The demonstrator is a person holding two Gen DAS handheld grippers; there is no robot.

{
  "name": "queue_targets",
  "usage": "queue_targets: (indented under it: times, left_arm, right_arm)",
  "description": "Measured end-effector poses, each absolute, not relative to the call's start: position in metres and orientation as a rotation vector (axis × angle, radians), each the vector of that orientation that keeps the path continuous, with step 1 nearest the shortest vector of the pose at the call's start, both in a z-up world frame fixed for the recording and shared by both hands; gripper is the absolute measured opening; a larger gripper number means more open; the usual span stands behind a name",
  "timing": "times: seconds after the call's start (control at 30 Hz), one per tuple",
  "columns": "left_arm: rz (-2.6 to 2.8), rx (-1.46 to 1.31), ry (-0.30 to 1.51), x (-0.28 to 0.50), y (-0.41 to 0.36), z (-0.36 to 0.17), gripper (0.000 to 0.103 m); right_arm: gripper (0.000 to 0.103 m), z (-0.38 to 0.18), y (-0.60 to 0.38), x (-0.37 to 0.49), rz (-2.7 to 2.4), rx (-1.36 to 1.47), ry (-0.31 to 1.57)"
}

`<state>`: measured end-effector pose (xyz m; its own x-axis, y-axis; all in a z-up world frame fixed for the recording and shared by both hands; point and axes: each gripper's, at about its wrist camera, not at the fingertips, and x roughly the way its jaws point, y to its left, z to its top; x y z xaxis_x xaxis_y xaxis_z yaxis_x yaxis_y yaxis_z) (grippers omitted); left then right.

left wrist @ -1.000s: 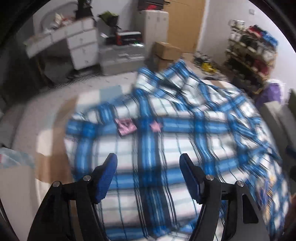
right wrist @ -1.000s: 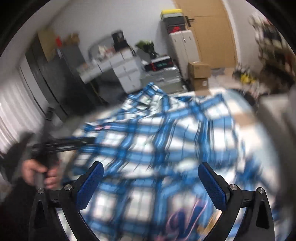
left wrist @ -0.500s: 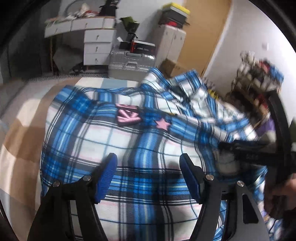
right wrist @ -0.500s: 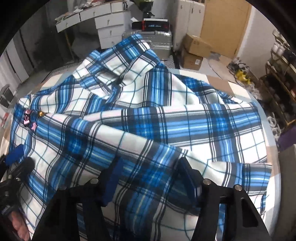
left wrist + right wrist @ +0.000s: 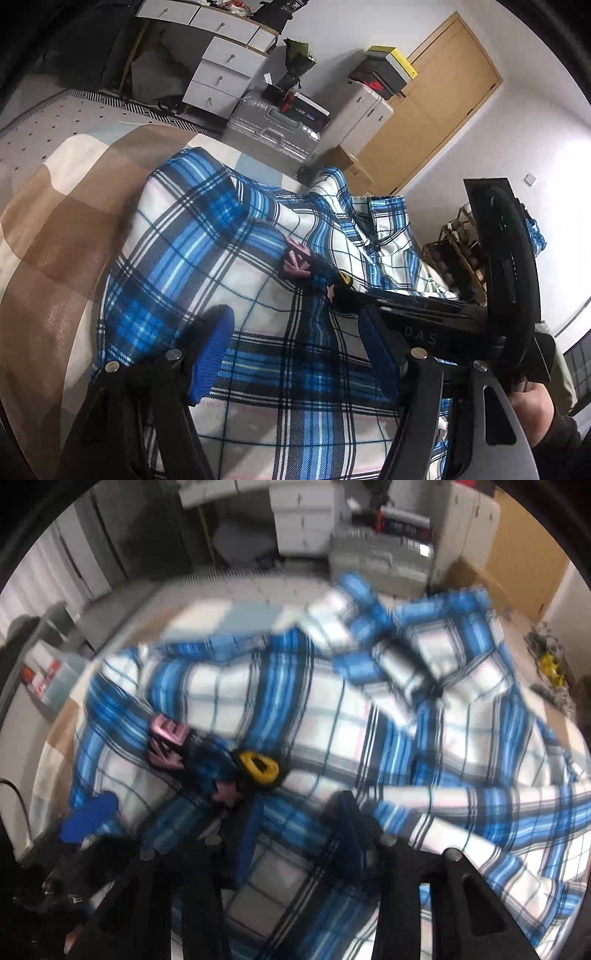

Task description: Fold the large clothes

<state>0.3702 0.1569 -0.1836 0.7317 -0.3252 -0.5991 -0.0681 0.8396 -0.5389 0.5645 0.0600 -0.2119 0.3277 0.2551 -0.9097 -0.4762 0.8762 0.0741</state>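
Note:
A large blue and white plaid shirt lies spread and rumpled on a bed with a beige and brown cover. Pink patches and a yellow patch sit on its chest. My left gripper hovers low over the shirt's lower part, open, with flat cloth under the gap. My right gripper points steeply down at the shirt beside the patches. Its jaws are closing with shirt cloth between them. In the left wrist view its tip reaches in from the right, held by a hand.
Beyond the bed stand a silver suitcase, white drawers, a cardboard box and a wooden door. A shoe rack is at the right. The right wrist view is blurred.
The right gripper swept down and left across the shirt to the patches, and its jaws narrowed around cloth. The left gripper rolled and sank closer to the shirt, its opening unchanged.

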Motion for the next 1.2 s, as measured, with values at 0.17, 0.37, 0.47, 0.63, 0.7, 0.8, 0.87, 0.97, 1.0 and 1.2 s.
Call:
queue_targets:
  times: [0.17,0.37,0.47,0.63,0.7,0.8,0.87,0.97,1.0,1.2]
  left_arm:
    - [-0.174,-0.544,0.754,0.37,0.154,-0.183,0.065]
    - [-0.257,-0.252,0.785,0.367,0.101,-0.177,0.065]
    - [-0.251,-0.16,0.844,0.373,0.087,-0.183,0.065]
    - [-0.224,-0.124,0.878,0.378,0.087,-0.188,0.065]
    - [-0.224,-0.117,0.88,0.376,0.088,-0.188,0.065]
    - [-0.231,-0.12,0.882,0.375,0.09,-0.189,0.069]
    - [-0.234,-0.092,0.888,0.375,0.087,-0.19,0.072]
    - [-0.227,-0.066,0.894,0.376,0.079,-0.189,0.074]
    - [-0.228,-0.068,0.892,0.376,0.079,-0.188,0.074]
    - [-0.23,-0.067,0.895,0.376,0.078,-0.189,0.075]
  right_arm:
    - [0.043,-0.182,-0.006,0.524,0.444,-0.128,1.043]
    - [0.043,-0.184,-0.081,0.479,0.266,-0.259,1.023]
    - [0.043,-0.21,-0.11,0.487,0.181,-0.289,1.103]
    - [0.049,-0.206,-0.128,0.489,0.194,-0.199,1.109]
    - [0.049,-0.19,-0.125,0.483,0.224,-0.2,1.046]
    - [0.058,-0.189,-0.117,0.474,0.232,-0.224,1.043]
    - [0.058,-0.207,-0.114,0.471,0.236,-0.252,1.104]
    - [0.059,-0.203,-0.116,0.457,0.262,-0.215,1.072]
    - [0.059,-0.197,-0.117,0.451,0.295,-0.172,1.068]
    - [0.07,-0.201,-0.104,0.423,0.318,-0.229,1.03]
